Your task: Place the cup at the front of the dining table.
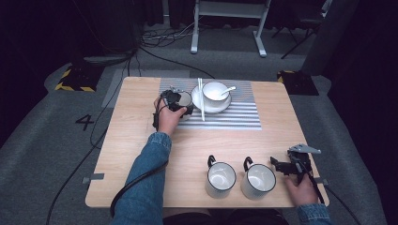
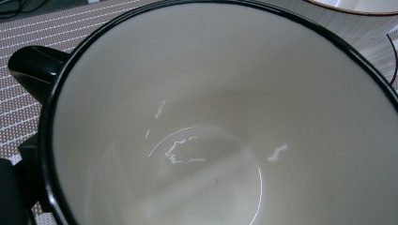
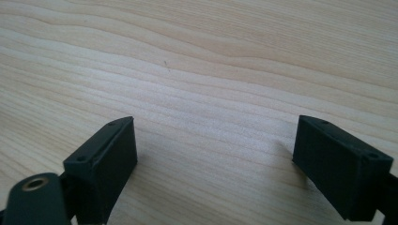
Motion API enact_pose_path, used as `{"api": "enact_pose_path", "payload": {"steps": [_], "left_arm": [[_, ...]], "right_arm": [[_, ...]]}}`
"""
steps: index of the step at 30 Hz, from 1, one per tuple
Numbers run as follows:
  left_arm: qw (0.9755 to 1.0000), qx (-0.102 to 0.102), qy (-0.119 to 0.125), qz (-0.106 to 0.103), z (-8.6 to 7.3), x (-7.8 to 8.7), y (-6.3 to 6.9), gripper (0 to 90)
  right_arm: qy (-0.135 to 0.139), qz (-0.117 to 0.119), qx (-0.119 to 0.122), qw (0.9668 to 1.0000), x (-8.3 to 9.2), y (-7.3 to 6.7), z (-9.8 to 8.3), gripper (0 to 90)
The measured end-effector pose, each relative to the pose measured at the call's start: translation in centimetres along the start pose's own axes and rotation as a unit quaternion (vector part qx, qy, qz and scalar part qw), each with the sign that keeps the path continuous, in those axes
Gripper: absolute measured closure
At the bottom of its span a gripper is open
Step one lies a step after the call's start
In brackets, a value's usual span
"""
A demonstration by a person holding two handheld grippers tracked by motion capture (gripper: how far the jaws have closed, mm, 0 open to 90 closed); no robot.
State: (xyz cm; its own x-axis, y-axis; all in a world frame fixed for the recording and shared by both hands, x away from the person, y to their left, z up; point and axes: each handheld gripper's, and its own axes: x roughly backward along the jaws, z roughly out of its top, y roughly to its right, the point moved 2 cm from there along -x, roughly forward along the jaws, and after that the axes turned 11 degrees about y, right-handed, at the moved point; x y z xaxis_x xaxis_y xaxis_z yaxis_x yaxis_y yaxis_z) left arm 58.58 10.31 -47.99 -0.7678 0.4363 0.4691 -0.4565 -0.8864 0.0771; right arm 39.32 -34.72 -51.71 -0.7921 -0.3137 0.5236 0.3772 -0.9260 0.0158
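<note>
At the far centre of the wooden bench (image 1: pixel 141 140), a white mug with a black rim (image 2: pixel 225 117) stood on the striped placemat (image 1: pixel 234 115), just left of a white bowl (image 1: pixel 215 91) on its saucer (image 1: pixel 220 107). Your left gripper (image 1: pixel 174 103) was right at that mug; its own camera looked straight down into the glazed white interior, with the black handle (image 2: pixel 28 70) at the left edge of that view. Whether the jaws were closed on the mug could not be told from any view. A spoon (image 1: pixel 228 89) rested in the bowl, and a pair of white chopsticks (image 1: pixel 201 98) lay across the saucer's left side, pointing near to far.

Along the near edge of the bench, two more black-rimmed white mugs stood side by side, the left one (image 1: pixel 220 179) and the right one (image 1: pixel 258 181), handles turned to the far left. Your right gripper (image 1: pixel 284 166) sat low over bare wood just right of them, its jaws spread wide apart and holding nothing. Your denim sleeve (image 1: pixel 141 183) reached across the near left of the bench toward the placemat.
</note>
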Motion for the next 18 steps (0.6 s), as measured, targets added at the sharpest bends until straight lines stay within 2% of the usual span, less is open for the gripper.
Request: {"api": "enact_pose_path", "payload": {"steps": [5, 9, 13, 14, 16, 18], "left_arm": [[1.0, 0.001, 0.007, 0.003, -0.1, 0.0, 0.1, 1.7], [0.9998, 0.003, -0.006, 0.02, 0.3, 0.4, 0.4, 2.0], [0.9997, 0.005, -0.008, 0.023, 0.7, 1.1, 0.5, 1.0], [0.9998, 0.006, -0.001, 0.017, 0.7, 1.4, 0.5, 1.1], [0.9997, -0.005, 0.018, 0.019, 1.0, 2.2, 0.6, 2.2], [0.9996, -0.006, 0.02, 0.017, 1.2, 2.9, 0.7, 2.6]], "right_arm": [[0.0, 0.0, 0.0, 1.0, 0.0, 0.0, 0.0, 14.0], [0.0, 0.0, 0.0, 1.0, 0.0, 0.0, 0.0, 14.0], [0.0, 0.0, 0.0, 1.0, 0.0, 0.0, 0.0, 14.0], [0.0, 0.0, -0.001, 1.0, 0.0, 0.0, 0.0, 14.0], [0.0, 0.0, 0.0, 1.0, 0.0, 0.0, 0.0, 14.0], [0.001, 0.0, 0.001, 1.0, 0.0, 0.0, 0.0, 14.0]]}}
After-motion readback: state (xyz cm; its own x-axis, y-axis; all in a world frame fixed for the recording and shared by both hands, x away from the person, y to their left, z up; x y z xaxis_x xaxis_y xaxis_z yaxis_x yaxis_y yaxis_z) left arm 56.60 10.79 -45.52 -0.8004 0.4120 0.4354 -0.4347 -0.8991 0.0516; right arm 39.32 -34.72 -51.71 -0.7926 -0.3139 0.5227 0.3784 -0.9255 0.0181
